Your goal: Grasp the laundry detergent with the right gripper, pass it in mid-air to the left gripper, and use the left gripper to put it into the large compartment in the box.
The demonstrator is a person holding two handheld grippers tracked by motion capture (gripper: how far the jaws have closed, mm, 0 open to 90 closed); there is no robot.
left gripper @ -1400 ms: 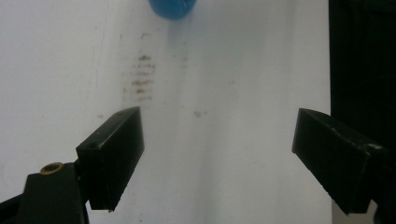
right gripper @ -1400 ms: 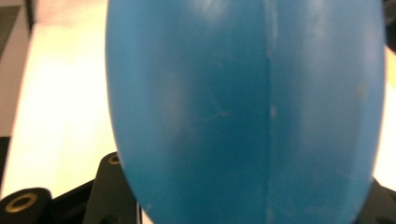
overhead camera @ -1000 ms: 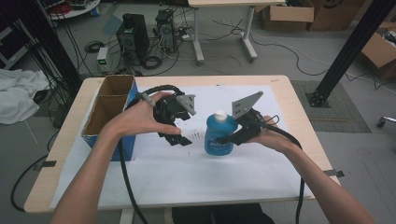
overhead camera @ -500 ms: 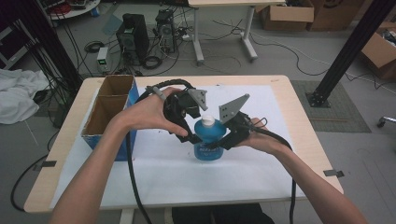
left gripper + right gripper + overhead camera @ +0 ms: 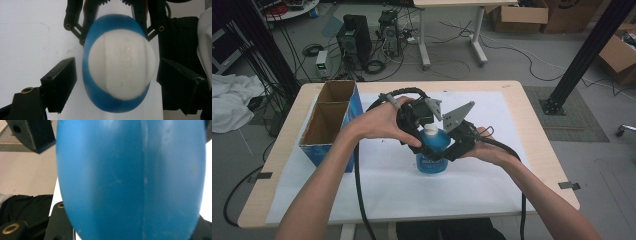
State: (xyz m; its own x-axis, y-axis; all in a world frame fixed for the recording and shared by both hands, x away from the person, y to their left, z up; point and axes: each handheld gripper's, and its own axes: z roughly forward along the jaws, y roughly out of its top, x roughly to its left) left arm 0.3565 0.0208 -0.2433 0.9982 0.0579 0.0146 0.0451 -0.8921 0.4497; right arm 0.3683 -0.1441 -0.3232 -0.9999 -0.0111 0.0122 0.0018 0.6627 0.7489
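Blue plastic bottle [image 5: 432, 152] with white domed cap [image 5: 430, 130] noted at centre of high view, standing upright on white paper sheet [image 5: 492, 175] covering the wooden desk [image 5: 537, 125]. Open cardboard box with blue sides [image 5: 329, 120] at left of frame, well apart from the bottle.

Right tongs [image 5: 451, 150] closed on the bottle's body from the right of frame; smooth blue wall [image 5: 130, 180] seen pressed close to the camera in right gripper view, jaws tight on either side. Left tongs [image 5: 419, 136] poised over the cap from above; in left gripper view, both jaws standing open either side of the cap [image 5: 122, 67], clear gaps visible, nothing gripped.

Judged: bottle rigid enough to bear a firm squeeze, though thin plastic walls likely to flex somewhat. Surface smooth and rounded, so liable to slip or twist under a loose grip. Weight dependent on contents; fill level not discernible. Not fragile.

Recommended hold: body at mid-height across the narrower faces for steadying; cap across its flatter sides for turning or lifting. Rounded dome offers poor purchase near the top; lower on the cap advised.
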